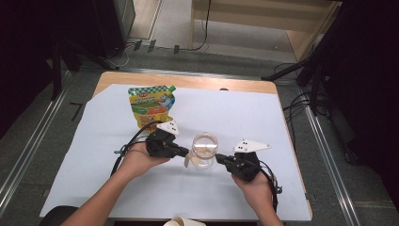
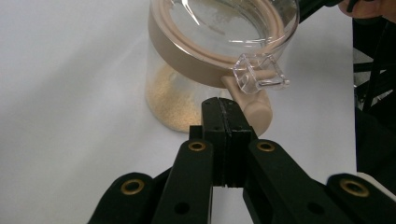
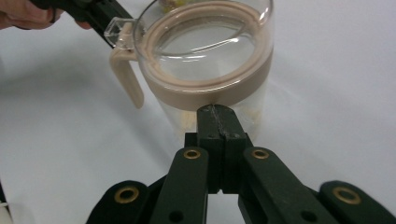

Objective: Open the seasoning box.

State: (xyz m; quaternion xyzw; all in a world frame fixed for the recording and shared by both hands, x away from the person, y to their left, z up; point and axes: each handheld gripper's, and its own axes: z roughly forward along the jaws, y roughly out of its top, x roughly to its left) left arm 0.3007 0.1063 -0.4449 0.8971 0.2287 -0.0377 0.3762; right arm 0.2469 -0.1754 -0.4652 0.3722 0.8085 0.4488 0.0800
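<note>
Both grippers are pressed together with nothing between the jaws: the left gripper (image 1: 185, 151) tips sit at the beige handle (image 2: 256, 108) of the jar (image 1: 205, 151), and the right gripper (image 1: 220, 160) tips touch the jar's opposite wall below the lid (image 3: 205, 51). The jar stands mid-table, just in front of the snack pouch (image 1: 151, 106). The step in hand appears to be bracing the jar for opening; the next move likely requires steadying it while lifting the clear latch (image 2: 258, 74).

My left matt black plastic gripper (image 2: 226, 109), with brass-coloured rivets, meets a clear glossy jar (image 2: 187, 79) with a smooth matt beige plastic collar (image 2: 187, 63). My right black plastic gripper (image 3: 217, 116) looks the same. A shiny printed foil pouch (image 1: 151, 106) lies on the smooth white paper-like table cover (image 1: 263, 117).
</note>
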